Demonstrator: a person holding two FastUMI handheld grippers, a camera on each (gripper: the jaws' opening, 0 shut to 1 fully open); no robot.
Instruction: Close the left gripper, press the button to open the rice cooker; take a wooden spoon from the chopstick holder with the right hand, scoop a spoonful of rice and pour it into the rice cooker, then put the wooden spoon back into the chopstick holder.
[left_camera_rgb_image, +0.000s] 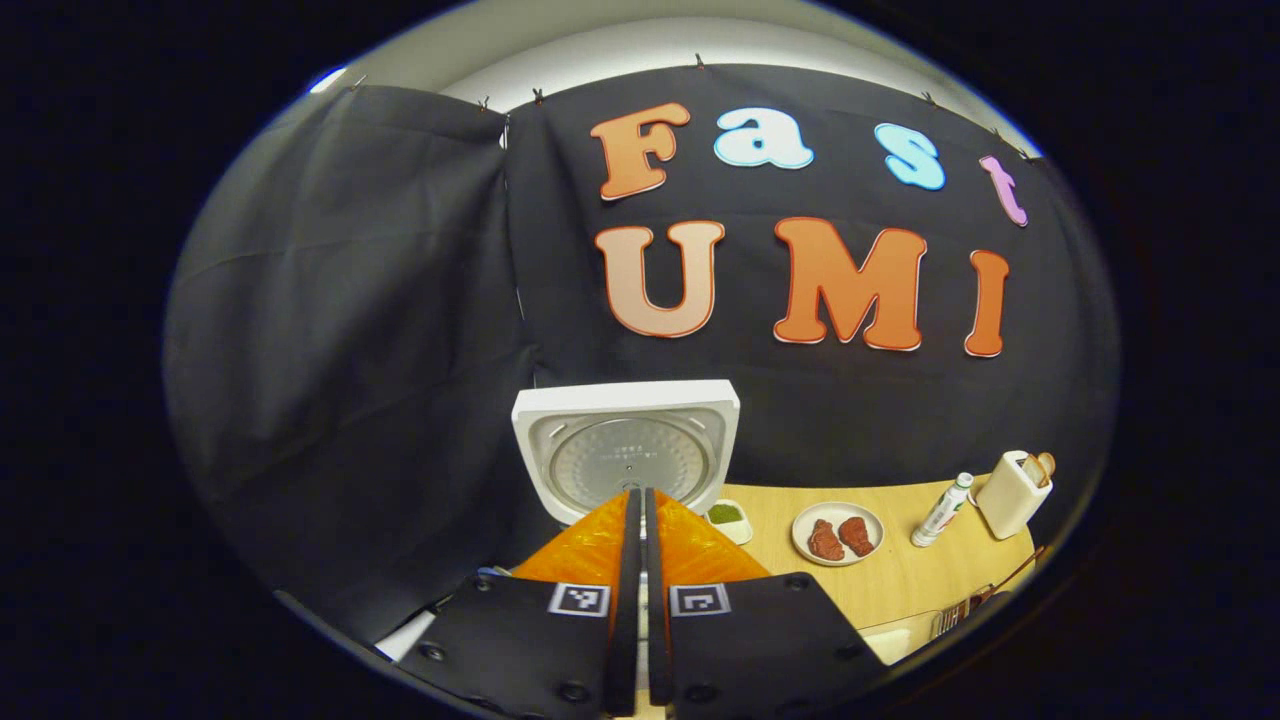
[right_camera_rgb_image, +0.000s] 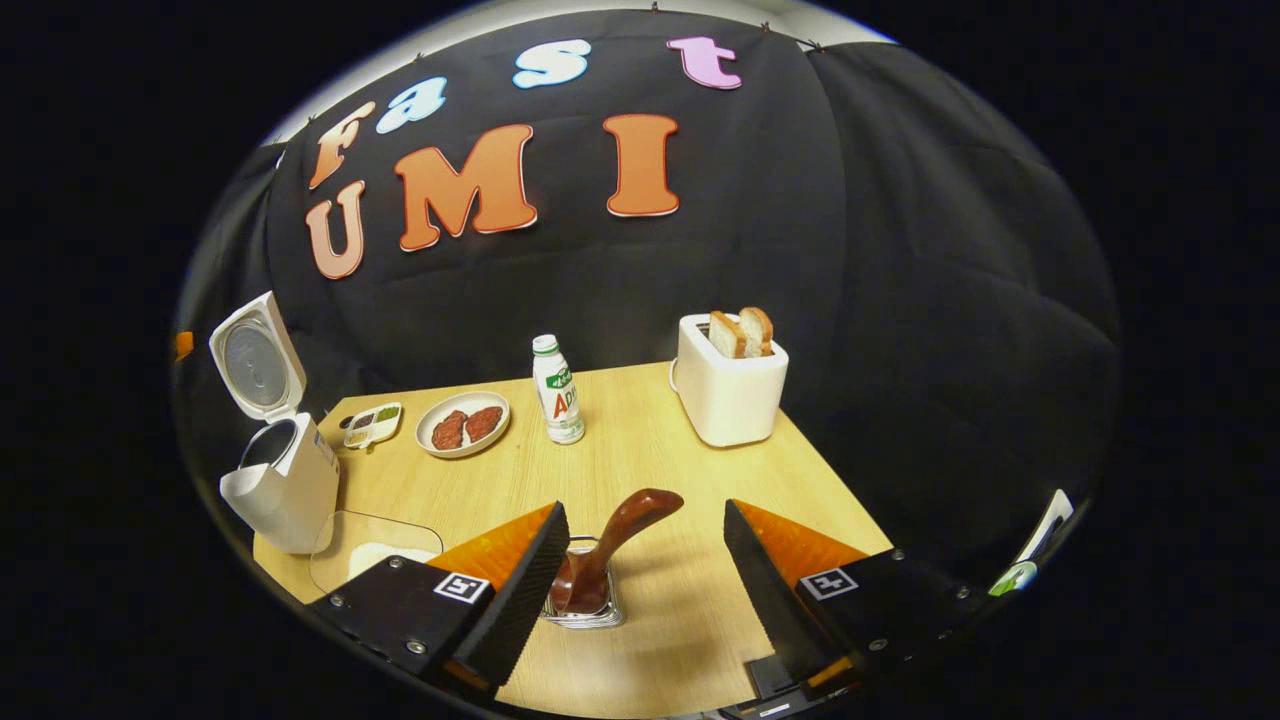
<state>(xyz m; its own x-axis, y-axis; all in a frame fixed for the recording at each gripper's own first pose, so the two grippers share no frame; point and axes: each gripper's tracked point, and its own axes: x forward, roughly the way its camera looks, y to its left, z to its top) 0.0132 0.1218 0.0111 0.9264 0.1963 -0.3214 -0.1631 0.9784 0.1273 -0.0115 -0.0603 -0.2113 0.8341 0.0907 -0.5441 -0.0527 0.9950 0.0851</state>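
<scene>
With the rice cooker (right_camera_rgb_image: 275, 470) lid already up, I judge spoon pickup is in hand. My right tool (right_camera_rgb_image: 645, 565) is spread wide above the wooden spoon (right_camera_rgb_image: 610, 540); my left tool (left_camera_rgb_image: 644, 560) is clenched, empty. The spoon stands in its holder (right_camera_rgb_image: 585, 605) on the bench (right_camera_rgb_image: 660, 440), handle leaning up and rightward. Next: descend, straddle the handle, clamp.

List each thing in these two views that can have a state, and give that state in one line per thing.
rice cooker: lid up, open
wooden spoon: standing in the chopstick holder, not gripped
left gripper: shut, empty
right gripper: open, fingers either side of the spoon
toaster: bread slices sticking up
bottle: upright, capped
</scene>
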